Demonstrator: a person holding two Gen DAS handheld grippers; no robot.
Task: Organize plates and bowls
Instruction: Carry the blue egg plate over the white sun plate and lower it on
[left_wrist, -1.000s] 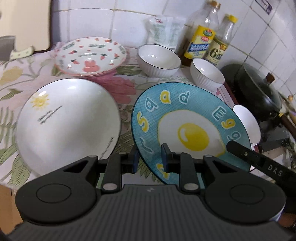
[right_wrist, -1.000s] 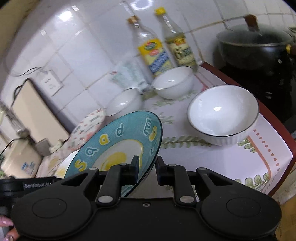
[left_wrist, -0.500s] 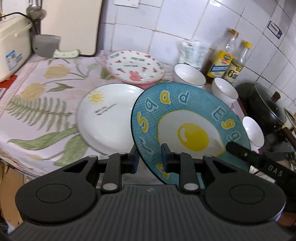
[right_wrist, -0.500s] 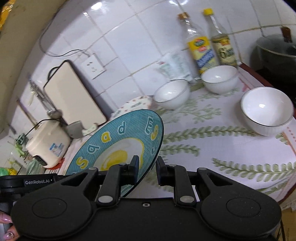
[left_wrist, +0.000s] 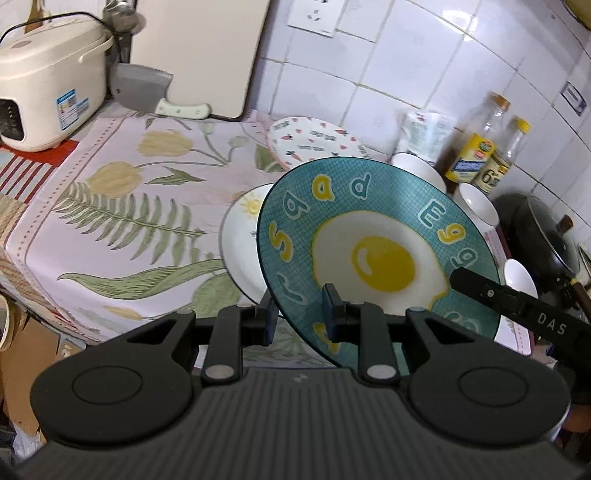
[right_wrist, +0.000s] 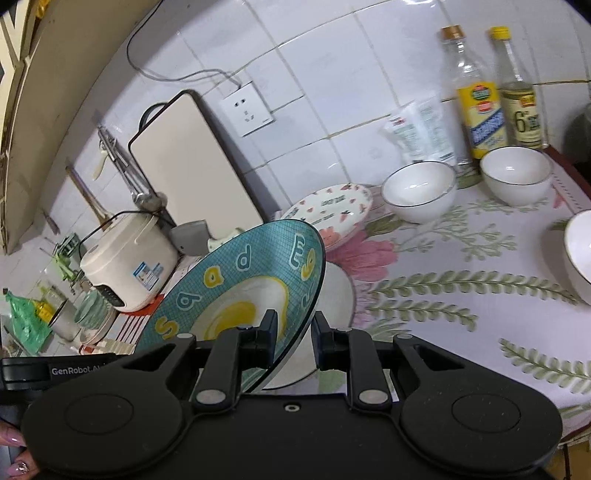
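A teal plate with a fried-egg picture (left_wrist: 373, 243) hangs tilted in the air above the counter. My left gripper (left_wrist: 301, 319) is shut on its near rim. My right gripper (right_wrist: 293, 339) is shut on its other edge (right_wrist: 236, 291); its finger shows in the left wrist view (left_wrist: 517, 302). Under the teal plate lies a white plate with a sun (left_wrist: 242, 236), partly hidden. A strawberry-print plate (left_wrist: 314, 142) lies further back. Three white bowls (right_wrist: 419, 192) (right_wrist: 517, 179) (right_wrist: 580, 251) stand to the right.
The counter has a floral cloth (left_wrist: 140, 206). A rice cooker (left_wrist: 44, 81), a cleaver (left_wrist: 147, 88) and a cutting board (left_wrist: 199, 51) stand at the back left. Two bottles (right_wrist: 476, 99) and a packet (right_wrist: 421, 129) stand against the tiled wall. A black pot (left_wrist: 546, 236) is at the right.
Both grippers have lifted the teal plate higher and back from the counter. More of the left side of the counter, with the rice cooker, has come into view.
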